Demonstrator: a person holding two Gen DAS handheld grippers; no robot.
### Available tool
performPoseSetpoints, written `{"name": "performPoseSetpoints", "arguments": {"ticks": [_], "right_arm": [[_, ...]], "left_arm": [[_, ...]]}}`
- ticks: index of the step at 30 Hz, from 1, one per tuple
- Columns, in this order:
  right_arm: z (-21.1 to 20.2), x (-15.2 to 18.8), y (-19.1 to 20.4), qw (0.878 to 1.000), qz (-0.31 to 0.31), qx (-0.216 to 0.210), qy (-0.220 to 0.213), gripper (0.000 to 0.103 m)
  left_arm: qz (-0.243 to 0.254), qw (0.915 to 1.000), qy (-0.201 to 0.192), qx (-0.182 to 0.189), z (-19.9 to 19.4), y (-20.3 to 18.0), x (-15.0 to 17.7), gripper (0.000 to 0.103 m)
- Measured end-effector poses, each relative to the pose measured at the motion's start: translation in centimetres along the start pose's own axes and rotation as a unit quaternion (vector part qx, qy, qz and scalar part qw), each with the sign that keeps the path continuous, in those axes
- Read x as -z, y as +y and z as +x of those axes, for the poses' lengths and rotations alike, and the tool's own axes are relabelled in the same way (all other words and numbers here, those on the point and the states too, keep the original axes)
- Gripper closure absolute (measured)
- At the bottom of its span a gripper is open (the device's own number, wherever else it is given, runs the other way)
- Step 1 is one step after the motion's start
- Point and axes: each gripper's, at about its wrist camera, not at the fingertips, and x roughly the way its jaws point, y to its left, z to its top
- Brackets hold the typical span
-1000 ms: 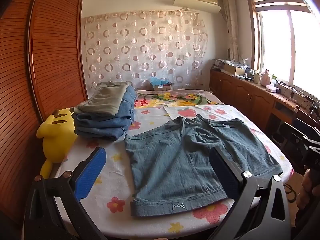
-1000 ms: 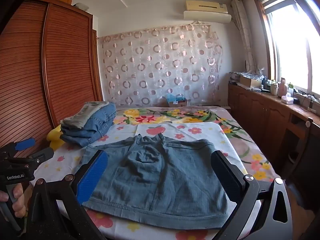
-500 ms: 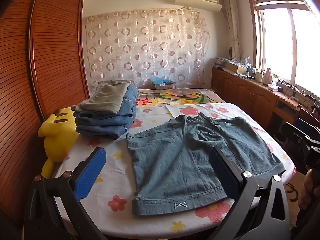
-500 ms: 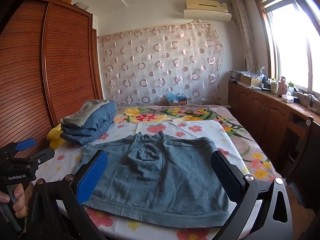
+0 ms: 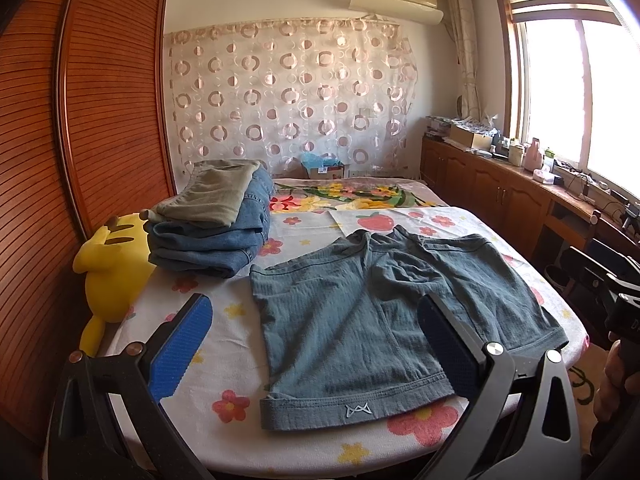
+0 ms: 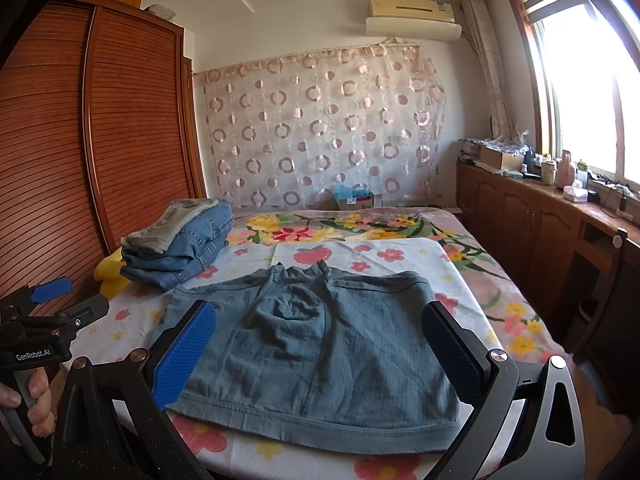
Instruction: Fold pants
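Firstly, the left wrist view. The left gripper (image 5: 312, 332) hangs above the near edge of the bed (image 5: 240, 344), jaws spread wide and holding nothing; its blue pads (image 5: 180, 344) stand clear of the fabric. Blue-grey shorts (image 5: 384, 316) lie spread flat on the flower-print sheet, waistband with a small logo nearest the camera, both legs pointing toward the far wall. Some creasing shows around the crotch. To the left of the shorts, apart from them, sits a stack of folded jeans (image 5: 212, 236) with an olive garment (image 5: 212, 196) on top. A yellow plush toy (image 5: 112, 264) leans beside the stack at the bed's left edge, against the wooden wardrobe (image 5: 80, 120). At the right border, part of the other tool and a hand (image 5: 612, 380) are visible.

Next, the right wrist view. The right gripper (image 6: 320, 344) is likewise fully parted and empty, positioned over the waistband end of the shorts (image 6: 320, 340); whether the fingertips touch the cloth cannot be determined. The shorts lie centred between the two fingers. The stack of folded jeans (image 6: 180, 248) sits at far left, well apart from the shorts. At lower left, the left gripper (image 6: 52, 304) appears with its handle held in a hand (image 6: 36, 404). A patterned curtain (image 6: 320, 132) covers the far wall, with an air conditioner (image 6: 412, 16) above it.
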Motion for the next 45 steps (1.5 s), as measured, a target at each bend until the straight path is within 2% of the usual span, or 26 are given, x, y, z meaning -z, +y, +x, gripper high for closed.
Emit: {"name": "performPoseSetpoints", "arguments": {"ticks": [45], "right_arm": [[-0.1, -0.1, 0.2, 1.0, 0.001, 0.0, 0.001, 0.001]], "left_arm": [[0.0, 1.0, 0.002, 0.0, 0.8, -0.5, 0.1, 0.0]]}}
